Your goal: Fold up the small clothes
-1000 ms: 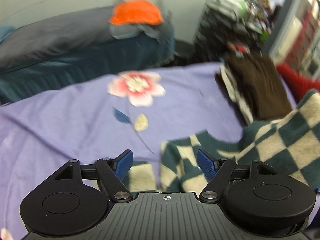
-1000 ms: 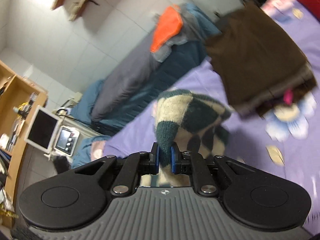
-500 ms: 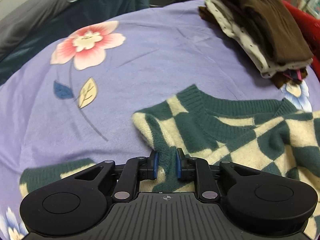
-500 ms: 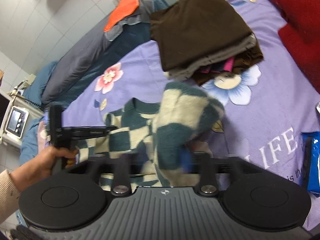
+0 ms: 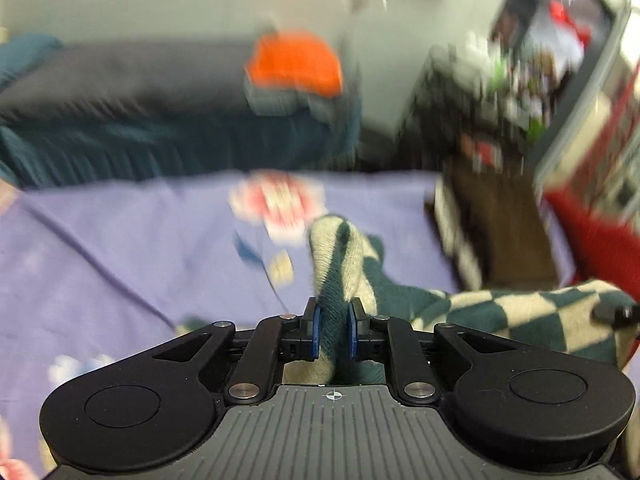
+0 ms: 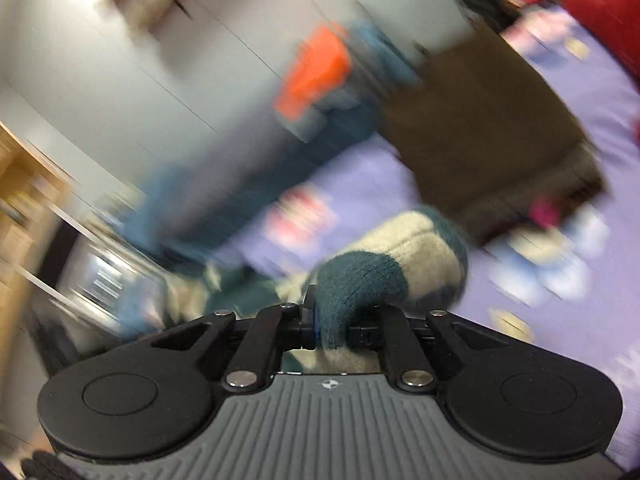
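A green and cream checkered knit sweater (image 5: 500, 312) hangs lifted above the purple flowered bedsheet (image 5: 120, 256). My left gripper (image 5: 333, 334) is shut on a fold of the sweater, which bulges up between the blue pads. My right gripper (image 6: 334, 330) is shut on another bunched part of the same sweater (image 6: 396, 256). The sweater stretches to the right in the left wrist view, where a black part of the other gripper (image 5: 616, 314) shows at its far end. Both views are motion-blurred.
A stack of folded clothes with a brown top layer (image 5: 508, 232) (image 6: 492, 136) lies on the sheet to the right. A red garment (image 5: 600, 248) lies beyond it. An orange item (image 5: 296, 64) sits on a dark bed behind. A wooden shelf (image 6: 20, 200) stands left.
The left gripper, open a second ago, closed on the sweater's edge half a second ago. Both grippers have since lifted the sweater off the sheet, and the views have swung upward.
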Motion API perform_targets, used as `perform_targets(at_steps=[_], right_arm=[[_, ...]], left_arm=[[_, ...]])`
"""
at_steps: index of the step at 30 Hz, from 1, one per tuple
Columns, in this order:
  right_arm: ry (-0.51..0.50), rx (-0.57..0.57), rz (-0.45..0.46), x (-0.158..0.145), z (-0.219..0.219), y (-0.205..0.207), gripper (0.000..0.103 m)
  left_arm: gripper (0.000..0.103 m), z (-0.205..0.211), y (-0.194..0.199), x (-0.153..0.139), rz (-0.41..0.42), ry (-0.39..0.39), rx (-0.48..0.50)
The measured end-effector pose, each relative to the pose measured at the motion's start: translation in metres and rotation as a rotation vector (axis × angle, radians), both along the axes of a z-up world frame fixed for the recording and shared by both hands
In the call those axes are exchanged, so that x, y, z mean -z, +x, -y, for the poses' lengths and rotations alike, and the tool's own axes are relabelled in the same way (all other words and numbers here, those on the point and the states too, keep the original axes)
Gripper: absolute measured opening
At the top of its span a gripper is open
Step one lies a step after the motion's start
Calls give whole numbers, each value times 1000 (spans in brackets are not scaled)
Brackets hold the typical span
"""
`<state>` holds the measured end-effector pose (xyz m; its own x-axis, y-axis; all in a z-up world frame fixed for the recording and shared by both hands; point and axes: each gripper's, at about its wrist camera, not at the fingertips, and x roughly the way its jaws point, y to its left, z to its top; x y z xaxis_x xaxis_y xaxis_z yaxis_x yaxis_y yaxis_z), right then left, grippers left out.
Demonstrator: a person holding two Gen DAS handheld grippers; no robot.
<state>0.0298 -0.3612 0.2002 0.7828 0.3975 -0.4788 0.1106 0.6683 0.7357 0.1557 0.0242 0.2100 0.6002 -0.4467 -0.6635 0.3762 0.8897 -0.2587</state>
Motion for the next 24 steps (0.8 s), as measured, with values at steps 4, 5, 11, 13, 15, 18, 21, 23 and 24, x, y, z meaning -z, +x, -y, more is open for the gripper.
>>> perform_targets(at_steps=[4,5,11,13,15,18,21,23,24], right_arm=[[150,-137,254,-75,-2,11,12],[173,-186,302,-89,-7,12,12],[156,-419,368,-138,-36,0,12],[126,-447,376,-157,-38,-3,12],[140,-460,404,-175,-41,-2,12],[159,-475,452,-192,-46,15,12],[84,-450,425,-194,-66,48,12],[91,-431,375,-178,-75,78,12],[50,-401,354,-168,-82,96,12]], left_arm=[[51,-53,-40,-93,205,-33,-84],[49,-63,-52,-109,242,-28,-102],[46,-105,-140,-158,330,-19,-241],[46,-111,-163,-171,355,-14,-272],[46,-116,-172,-183,376,-14,-271],[46,-114,-164,-193,422,-17,-251],[46,-125,-132,-192,447,-45,-253],[30,-134,-102,-181,451,-56,-280],[28,-142,-85,-173,445,-65,-308]])
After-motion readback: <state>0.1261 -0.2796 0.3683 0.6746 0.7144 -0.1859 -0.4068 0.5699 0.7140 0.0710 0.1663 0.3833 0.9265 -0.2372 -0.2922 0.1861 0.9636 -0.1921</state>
